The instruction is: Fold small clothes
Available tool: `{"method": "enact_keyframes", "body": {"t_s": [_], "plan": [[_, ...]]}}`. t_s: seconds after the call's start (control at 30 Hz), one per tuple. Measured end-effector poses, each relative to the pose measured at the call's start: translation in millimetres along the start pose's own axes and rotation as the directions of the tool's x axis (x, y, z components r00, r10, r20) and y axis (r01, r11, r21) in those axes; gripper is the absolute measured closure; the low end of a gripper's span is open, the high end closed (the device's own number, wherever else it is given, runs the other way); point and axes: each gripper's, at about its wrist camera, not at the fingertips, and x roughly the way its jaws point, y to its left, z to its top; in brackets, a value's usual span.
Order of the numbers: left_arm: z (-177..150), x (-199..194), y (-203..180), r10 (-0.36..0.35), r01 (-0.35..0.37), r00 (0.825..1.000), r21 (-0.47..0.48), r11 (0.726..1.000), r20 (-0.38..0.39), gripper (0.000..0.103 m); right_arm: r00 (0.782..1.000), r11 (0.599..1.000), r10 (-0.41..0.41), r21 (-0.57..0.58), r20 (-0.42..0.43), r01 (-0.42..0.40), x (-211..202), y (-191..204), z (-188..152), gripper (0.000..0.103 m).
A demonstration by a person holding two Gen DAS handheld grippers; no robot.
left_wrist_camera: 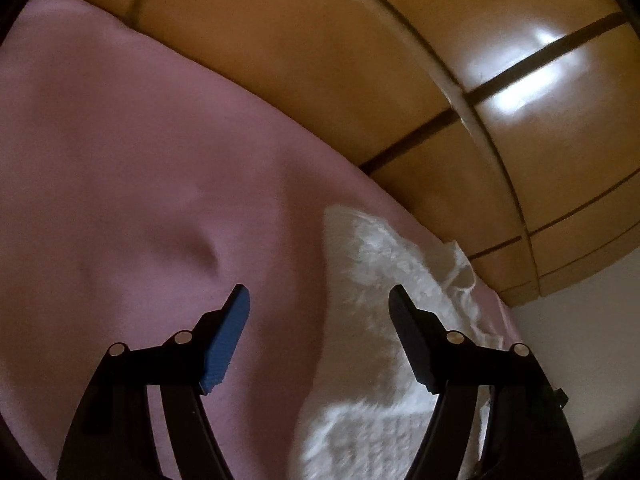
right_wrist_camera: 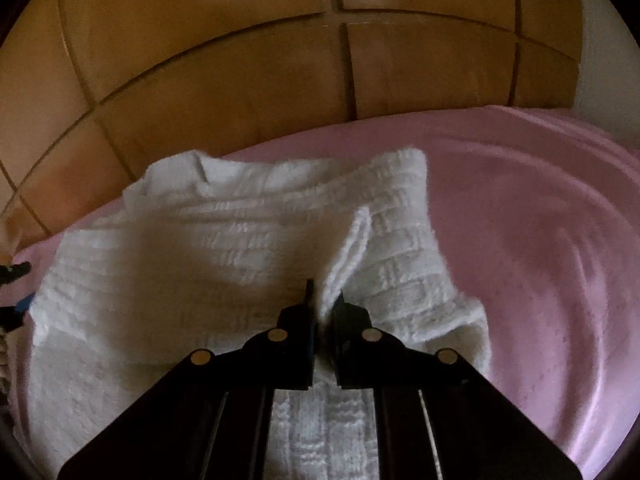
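A white knitted garment (right_wrist_camera: 208, 248) lies crumpled on a pink bed sheet (right_wrist_camera: 540, 240). My right gripper (right_wrist_camera: 325, 300) is shut on a raised fold of the garment (right_wrist_camera: 348, 248) near its right side. In the left wrist view the same garment (left_wrist_camera: 372, 320) lies at lower right on the sheet (left_wrist_camera: 120, 160). My left gripper (left_wrist_camera: 320, 300) is open and empty, its blue-padded finger (left_wrist_camera: 228, 340) over the sheet and its other finger (left_wrist_camera: 408, 332) over the garment's edge.
A brown wooden wardrobe (right_wrist_camera: 248, 72) with panelled doors stands right behind the bed; it also shows in the left wrist view (left_wrist_camera: 360, 60). A pale wall (left_wrist_camera: 580, 340) is at the lower right. The left gripper's tip (right_wrist_camera: 16, 272) shows at the right view's left edge.
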Motion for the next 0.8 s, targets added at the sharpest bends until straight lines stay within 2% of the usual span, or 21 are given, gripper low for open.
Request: {"method": "enact_keyframes", "body": {"t_s": [0.03,0.13,0.17,0.2,0.23,0.27,0.33,0.4,0.5,0.53,0.57,0.6,0.67,0.7,0.77,0.8], "plan": [[2,14,-5,-0.026,0.026,0.999,0.004,1.0,-0.047,0.031,1.0,1.0,0.001,0.001,-0.001,-0.001,1,0,1,0.097],[3,37,-16,-0.02,0.02,0.996,0.007,1.0,-0.088,0.031,1.0,1.0,-0.002,-0.023,0.002,0.002,-7,-2,4,0.097],[3,42,-23,-0.02,0.024,0.996,0.044,0.999,-0.085,0.061,1.0,1.0,-0.002,-0.03,0.007,0.002,-13,-2,5,0.097],[3,45,-28,-0.01,0.017,0.996,0.073,0.997,-0.092,0.079,1.0,0.999,0.001,-0.034,0.012,-0.001,-16,-2,7,0.097],[2,45,-33,0.041,-0.034,0.997,0.099,0.995,-0.071,0.089,1.0,0.999,0.009,-0.039,0.021,-0.008,-18,0,10,0.097],[1,42,-33,0.05,-0.044,0.998,0.109,0.993,-0.05,0.092,0.999,0.999,0.016,-0.043,0.028,-0.014,-20,3,12,0.097],[-1,33,-33,0.089,-0.088,0.996,0.145,0.986,-0.002,0.093,0.999,0.998,0.032,-0.051,0.044,-0.029,-24,8,17,0.097],[-3,28,-27,0.121,-0.122,0.992,0.144,0.982,0.014,0.093,0.998,0.997,0.042,-0.069,0.053,-0.038,-22,15,22,0.097],[-12,25,-29,0.202,-0.206,0.979,0.185,0.961,0.04,0.093,1.0,0.996,-0.022,-0.084,0.012,0.023,-1,17,24,0.097],[-16,24,-33,0.24,-0.246,0.969,0.201,0.948,0.055,0.09,0.999,0.996,-0.041,-0.08,-0.011,0.04,9,17,22,0.096],[-19,22,-35,0.263,-0.272,0.962,0.205,0.94,0.072,0.083,0.998,0.996,-0.053,-0.069,-0.037,0.05,21,14,20,0.095],[-23,14,-36,0.279,-0.293,0.955,0.206,0.934,0.097,0.08,0.998,0.997,-0.047,-0.056,-0.045,0.045,24,11,20,0.092],[-38,-2,-48,0.268,-0.3,0.95,0.24,0.923,0.158,0.079,0.999,0.998,-0.047,-0.029,-0.023,0.047,17,6,22,0.07],[-47,-9,-56,0.25,-0.293,0.951,0.276,0.915,0.181,0.079,0.999,0.998,-0.053,-0.023,-0.011,0.053,13,4,22,0.055],[-65,-16,-75,0.218,-0.287,0.951,0.369,0.884,0.218,0.079,0.998,0.998,-0.067,-0.016,0.015,0.067,1,1,20,0.052],[-72,-16,-80,0.207,-0.279,0.955,0.404,0.871,0.213,0.079,0.997,0.998,-0.065,-0.022,0.028,0.066,-6,2,19,0.052]]}}
